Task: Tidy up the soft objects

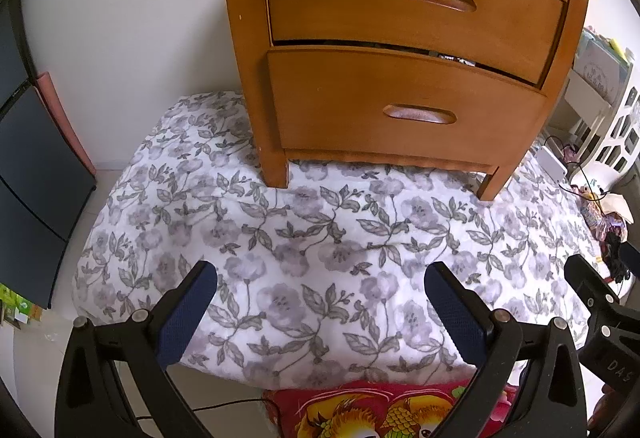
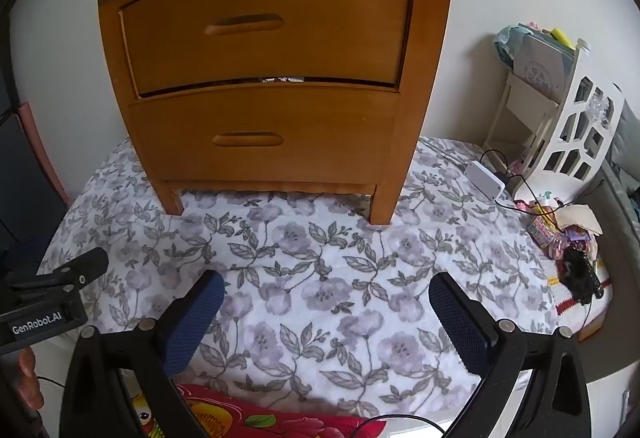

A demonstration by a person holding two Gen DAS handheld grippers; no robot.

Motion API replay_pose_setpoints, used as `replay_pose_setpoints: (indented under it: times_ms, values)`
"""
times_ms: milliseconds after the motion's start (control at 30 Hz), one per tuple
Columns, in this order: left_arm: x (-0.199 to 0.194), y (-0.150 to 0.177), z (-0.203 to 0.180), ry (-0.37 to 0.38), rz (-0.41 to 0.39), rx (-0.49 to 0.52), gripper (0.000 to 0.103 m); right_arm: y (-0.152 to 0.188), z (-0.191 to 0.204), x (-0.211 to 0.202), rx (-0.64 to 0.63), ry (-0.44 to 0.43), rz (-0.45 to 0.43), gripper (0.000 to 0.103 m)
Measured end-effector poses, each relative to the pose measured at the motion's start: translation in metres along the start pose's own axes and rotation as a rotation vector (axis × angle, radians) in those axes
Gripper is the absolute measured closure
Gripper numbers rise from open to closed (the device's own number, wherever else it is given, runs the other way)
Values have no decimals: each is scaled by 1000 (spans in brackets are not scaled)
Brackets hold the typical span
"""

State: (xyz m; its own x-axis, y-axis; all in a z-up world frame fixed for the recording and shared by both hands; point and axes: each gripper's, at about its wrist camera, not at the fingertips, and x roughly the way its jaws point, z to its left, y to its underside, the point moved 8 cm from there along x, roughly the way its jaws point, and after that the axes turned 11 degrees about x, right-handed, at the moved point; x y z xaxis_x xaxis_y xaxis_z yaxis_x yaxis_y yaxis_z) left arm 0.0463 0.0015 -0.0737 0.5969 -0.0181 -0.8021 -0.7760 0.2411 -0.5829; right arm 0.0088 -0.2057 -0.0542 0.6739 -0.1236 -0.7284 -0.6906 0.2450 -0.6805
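A white quilt with grey flowers (image 1: 320, 222) (image 2: 304, 238) lies spread flat in both wrist views. At its near edge lies a red cloth with yellow birds (image 1: 380, 410) (image 2: 260, 418), partly behind the gripper bodies. My left gripper (image 1: 322, 278) hovers over the quilt's near part, jaws wide open and empty. My right gripper (image 2: 326, 284) hangs beside it, also wide open and empty. Each gripper shows at the edge of the other's view: the right gripper's finger (image 1: 592, 286) and the left gripper's finger (image 2: 80, 270).
A wooden two-drawer nightstand (image 1: 400, 58) (image 2: 272, 78) stands with its legs on the quilt's far part. To the right are a white rack (image 2: 560, 126), a white box with cables (image 2: 484, 178) and small clutter (image 2: 568, 238). A dark panel (image 1: 32, 178) stands left.
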Motion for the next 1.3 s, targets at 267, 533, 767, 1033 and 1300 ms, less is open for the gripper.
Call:
replay_pose_setpoints:
  times_ms: [267,533,767,1033,1300]
  values:
    - [-4,-5,2,-17,-28,1,0,-1,0,-1,0,-2,-2,0]
    - [-13,-11,5,-27,-70,6,0,-1,1,-2,0,-2,-4,0]
    - [-19,-16,2,-32,-105,21,0,-2,1,-4,3,0,-6,0]
    - [-21,-18,3,-30,-118,23,0,-6,4,-7,-9,-7,-9,0]
    - [-21,-17,4,-20,-112,20,0,-6,5,-8,-13,-9,-12,0]
